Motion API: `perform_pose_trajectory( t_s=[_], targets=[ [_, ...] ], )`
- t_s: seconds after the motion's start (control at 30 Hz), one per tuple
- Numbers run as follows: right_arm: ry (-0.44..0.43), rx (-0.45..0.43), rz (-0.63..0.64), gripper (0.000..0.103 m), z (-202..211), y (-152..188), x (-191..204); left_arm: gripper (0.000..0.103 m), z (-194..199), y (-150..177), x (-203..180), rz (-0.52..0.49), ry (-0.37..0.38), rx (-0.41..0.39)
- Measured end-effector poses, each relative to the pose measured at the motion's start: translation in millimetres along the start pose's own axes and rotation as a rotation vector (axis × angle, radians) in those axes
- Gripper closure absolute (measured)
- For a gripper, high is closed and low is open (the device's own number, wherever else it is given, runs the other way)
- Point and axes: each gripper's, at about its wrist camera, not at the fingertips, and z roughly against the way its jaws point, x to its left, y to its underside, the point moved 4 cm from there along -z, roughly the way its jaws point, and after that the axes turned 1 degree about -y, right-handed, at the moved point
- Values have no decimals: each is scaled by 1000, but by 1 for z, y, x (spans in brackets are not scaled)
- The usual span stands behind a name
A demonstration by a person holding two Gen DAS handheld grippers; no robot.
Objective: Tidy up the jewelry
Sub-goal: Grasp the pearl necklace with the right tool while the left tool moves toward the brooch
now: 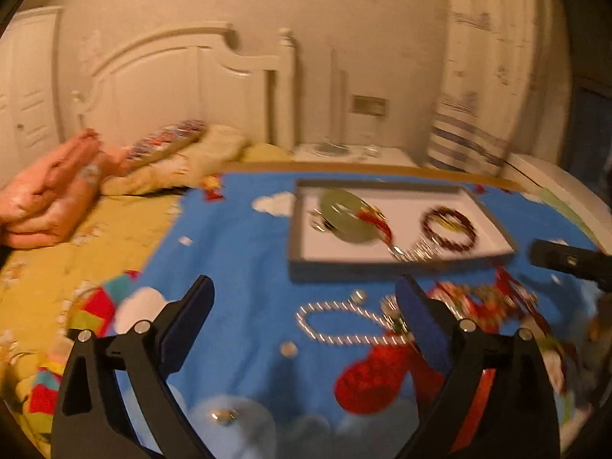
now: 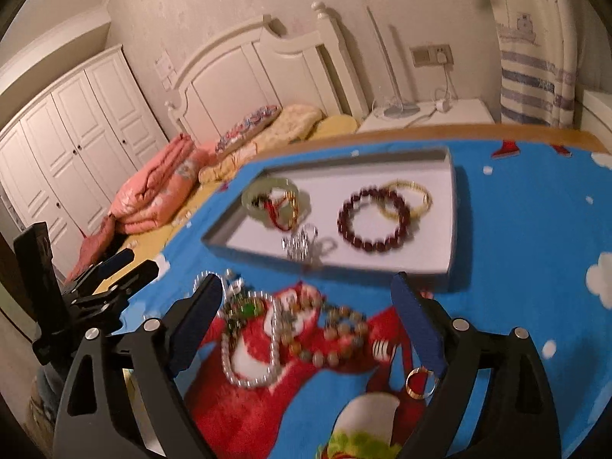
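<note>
A shallow grey tray with a white floor lies on the blue cartoon cloth. In it are a jade bangle, a dark red bead bracelet, a gold bangle and a silver piece. The tray also shows in the left wrist view. In front of it lie a pearl strand, a multicolour bead bracelet and a gold ring. My right gripper is open above this pile. My left gripper is open over a silver chain.
The cloth covers a table beside a bed with folded pink blankets and a pillow. Small loose pieces lie on the cloth near the left gripper. A white nightstand and wardrobe stand behind.
</note>
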Motion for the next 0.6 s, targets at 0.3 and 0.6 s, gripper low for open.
perform_pose_trajectory(
  t_s=[0.3,0.6],
  targets=[
    [-13,185,235,22,-32,35,53,6,-22,29,2,-1,74,110],
    [-55,352,415,58,-69,65,97,6,-51,37,40,269,138,240]
  ],
)
